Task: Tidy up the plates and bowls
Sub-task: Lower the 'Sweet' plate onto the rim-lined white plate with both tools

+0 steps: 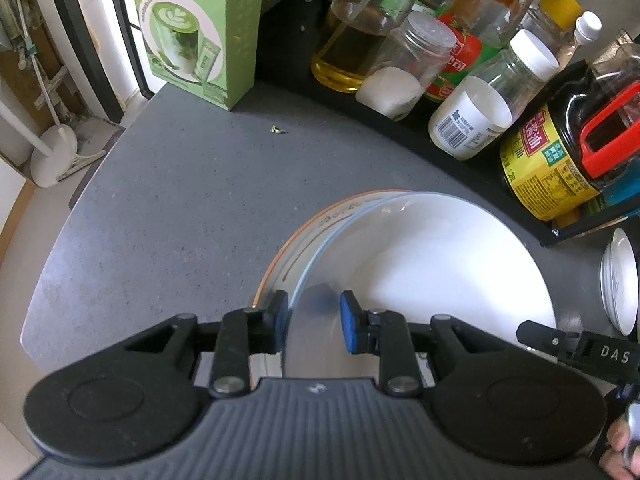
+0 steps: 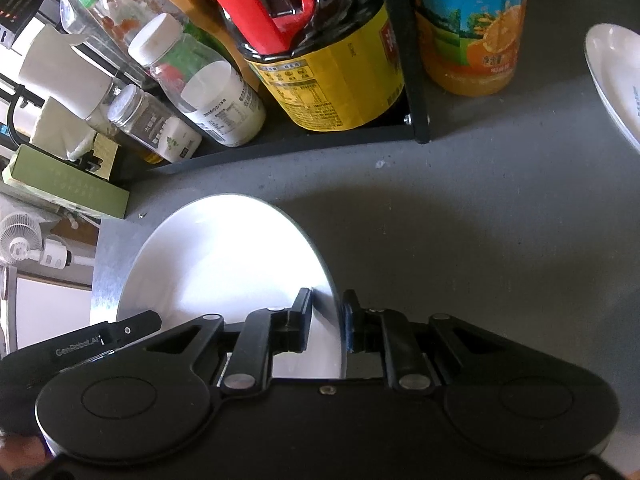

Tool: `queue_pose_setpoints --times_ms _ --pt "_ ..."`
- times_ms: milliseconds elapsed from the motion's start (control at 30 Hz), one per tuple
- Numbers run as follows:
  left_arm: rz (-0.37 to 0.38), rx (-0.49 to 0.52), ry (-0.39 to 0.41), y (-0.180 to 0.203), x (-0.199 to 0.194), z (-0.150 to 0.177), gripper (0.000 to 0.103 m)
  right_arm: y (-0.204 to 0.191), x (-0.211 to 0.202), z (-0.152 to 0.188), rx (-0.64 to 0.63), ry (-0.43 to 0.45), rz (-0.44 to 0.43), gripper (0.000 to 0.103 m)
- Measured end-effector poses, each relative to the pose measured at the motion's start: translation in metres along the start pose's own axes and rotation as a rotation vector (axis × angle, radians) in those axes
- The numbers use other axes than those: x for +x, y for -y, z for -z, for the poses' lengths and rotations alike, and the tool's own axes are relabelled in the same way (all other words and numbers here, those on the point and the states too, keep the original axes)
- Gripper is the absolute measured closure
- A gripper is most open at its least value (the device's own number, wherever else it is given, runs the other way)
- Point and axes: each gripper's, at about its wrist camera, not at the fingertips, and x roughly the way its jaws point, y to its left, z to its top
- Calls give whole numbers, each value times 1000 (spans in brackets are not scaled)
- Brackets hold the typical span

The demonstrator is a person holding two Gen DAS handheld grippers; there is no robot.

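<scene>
A white bowl (image 1: 440,272) with a thin blue rim is held between both grippers, low over an orange-rimmed plate (image 1: 288,248) on the grey counter. My left gripper (image 1: 314,318) is shut on the bowl's left rim, one pad outside and one inside. In the right wrist view the same white bowl (image 2: 224,260) fills the lower left, and my right gripper (image 2: 328,320) is shut on its right rim. Whether the bowl touches the plate under it I cannot tell.
A black rack (image 1: 472,160) with oil, sauce and spice bottles runs along the back. A green box (image 1: 196,28) stands at the back left. Small white dishes (image 1: 620,280) sit to the right, and a white plate (image 2: 612,72) lies far right. The counter's edge (image 1: 44,280) curves at the left.
</scene>
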Motion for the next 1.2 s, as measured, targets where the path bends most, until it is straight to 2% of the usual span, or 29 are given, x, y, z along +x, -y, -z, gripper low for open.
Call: queue_pose_setpoints --times_ms 567,900,1000,1200 --pt "-33 7 -19 2 -9 6 75 3 -1 2 -6 6 -18 88" --pt "-68 22 14 5 -18 8 74 -2 -11 3 -44 -2 -18 87" --pt "-107 25 20 5 -19 9 74 0 -18 5 -59 7 -18 87" --pt "-99 -11 22 -1 -23 11 74 5 -18 14 -66 -4 -12 88"
